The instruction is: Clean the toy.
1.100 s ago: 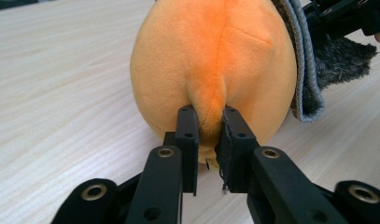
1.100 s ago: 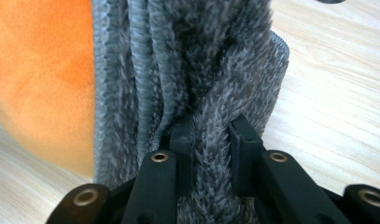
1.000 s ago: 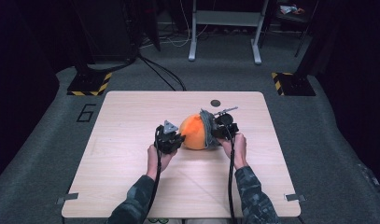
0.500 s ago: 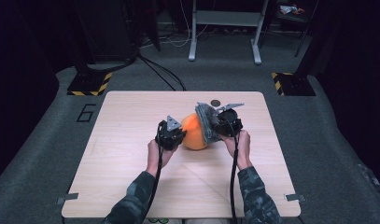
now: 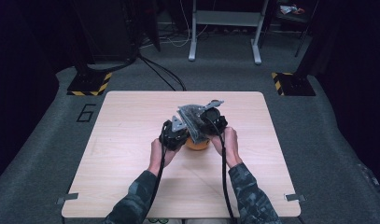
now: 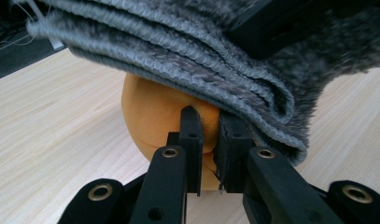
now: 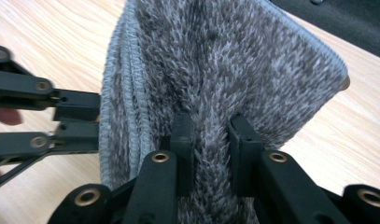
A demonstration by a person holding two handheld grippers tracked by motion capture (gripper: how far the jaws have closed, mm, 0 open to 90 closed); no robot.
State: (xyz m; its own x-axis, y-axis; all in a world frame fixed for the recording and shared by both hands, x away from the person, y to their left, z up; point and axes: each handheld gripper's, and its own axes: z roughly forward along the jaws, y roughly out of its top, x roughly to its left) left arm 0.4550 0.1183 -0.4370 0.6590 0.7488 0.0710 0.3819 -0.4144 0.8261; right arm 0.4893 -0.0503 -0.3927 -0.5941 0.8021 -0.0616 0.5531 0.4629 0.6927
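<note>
Here we are at the table (image 5: 131,186), and all the action sits a touch past its centre. One orange ball (image 5: 197,143) rests on the wood, and one grey fuzzy cloth (image 5: 192,116), folded in several layers, hangs over it from about the one o'clock side.

The left gripper (image 5: 178,132) comes in from eight o'clock; in the left gripper view its jaws are nearly together, pinching a raised bit of the orange ball (image 6: 155,112) right under the cloth's (image 6: 178,51) ribbed folded edge. The right gripper (image 5: 204,122) reaches in from four o'clock, and in the right gripper view its jaws are clamped on a fold of the cloth (image 7: 225,70), fur bunched between the pads, with the left gripper (image 7: 75,123) poking in at nine o'clock against the folded edge.

Room to move: plenty. Bare wood runs wide toward nine o'clock and three o'clock, and a broad strip lies at six o'clock between the forearms and the near edge. The far edge at twelve o'clock is the nearest one.

Count: one ball, one cloth, two grippers, two hands.
</note>
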